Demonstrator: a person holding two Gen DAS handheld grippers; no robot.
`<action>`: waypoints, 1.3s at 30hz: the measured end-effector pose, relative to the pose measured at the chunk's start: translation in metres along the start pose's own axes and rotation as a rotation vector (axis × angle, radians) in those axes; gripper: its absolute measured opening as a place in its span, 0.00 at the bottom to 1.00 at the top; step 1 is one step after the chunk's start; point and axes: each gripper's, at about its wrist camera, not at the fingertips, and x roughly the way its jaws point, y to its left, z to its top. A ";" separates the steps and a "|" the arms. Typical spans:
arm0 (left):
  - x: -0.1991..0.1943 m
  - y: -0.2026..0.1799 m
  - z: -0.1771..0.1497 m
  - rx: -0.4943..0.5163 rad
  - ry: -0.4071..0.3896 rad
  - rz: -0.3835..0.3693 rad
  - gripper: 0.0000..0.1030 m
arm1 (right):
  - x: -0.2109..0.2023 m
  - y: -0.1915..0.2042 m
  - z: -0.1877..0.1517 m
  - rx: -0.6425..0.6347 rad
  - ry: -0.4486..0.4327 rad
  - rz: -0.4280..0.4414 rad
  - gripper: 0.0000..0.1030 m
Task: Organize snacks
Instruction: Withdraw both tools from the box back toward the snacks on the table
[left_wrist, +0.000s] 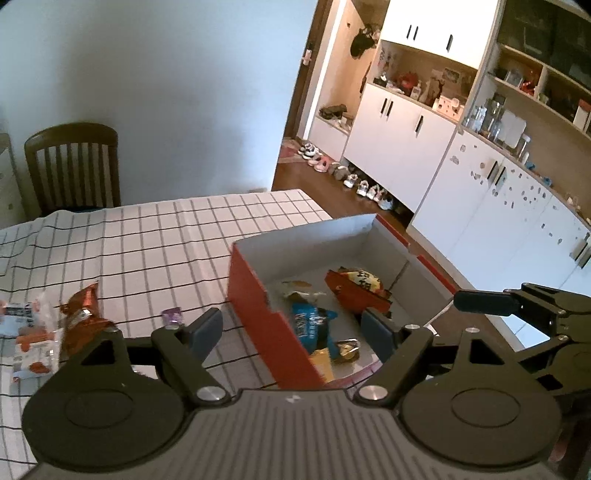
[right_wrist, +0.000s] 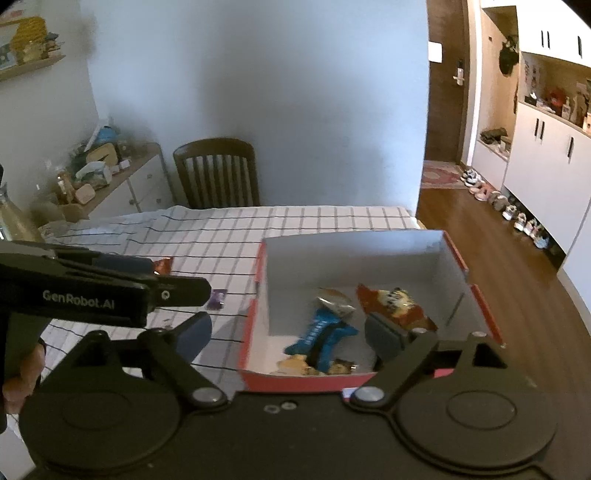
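Note:
A red cardboard box (left_wrist: 255, 295) with a white inside stands on the checked tablecloth; it also shows in the right wrist view (right_wrist: 458, 262). Inside lie a blue packet (left_wrist: 310, 325), a red-orange packet (left_wrist: 354, 288) and small gold-wrapped snacks (left_wrist: 347, 349). On the cloth left of the box lie a brown shiny packet (left_wrist: 83, 317), a small purple candy (left_wrist: 172, 316) and white-orange packets (left_wrist: 33, 332). My left gripper (left_wrist: 291, 328) is open and empty, straddling the box's near left wall. My right gripper (right_wrist: 288, 332) is open and empty above the box's near edge.
A wooden chair (right_wrist: 218, 173) stands at the table's far side against the wall. A cluttered sideboard (right_wrist: 103, 173) is at the far left. White cabinets (left_wrist: 480, 184) and a row of shoes (left_wrist: 351, 177) line the right, beyond the table edge.

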 end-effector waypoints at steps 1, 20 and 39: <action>-0.004 0.006 -0.002 -0.004 -0.006 -0.001 0.81 | -0.001 0.006 0.000 -0.007 -0.009 0.003 0.92; -0.054 0.135 -0.032 -0.076 -0.044 0.090 1.00 | 0.029 0.111 -0.006 -0.052 -0.026 0.034 0.99; -0.014 0.255 -0.068 -0.123 0.054 0.240 1.00 | 0.119 0.164 -0.028 -0.081 0.108 0.021 0.87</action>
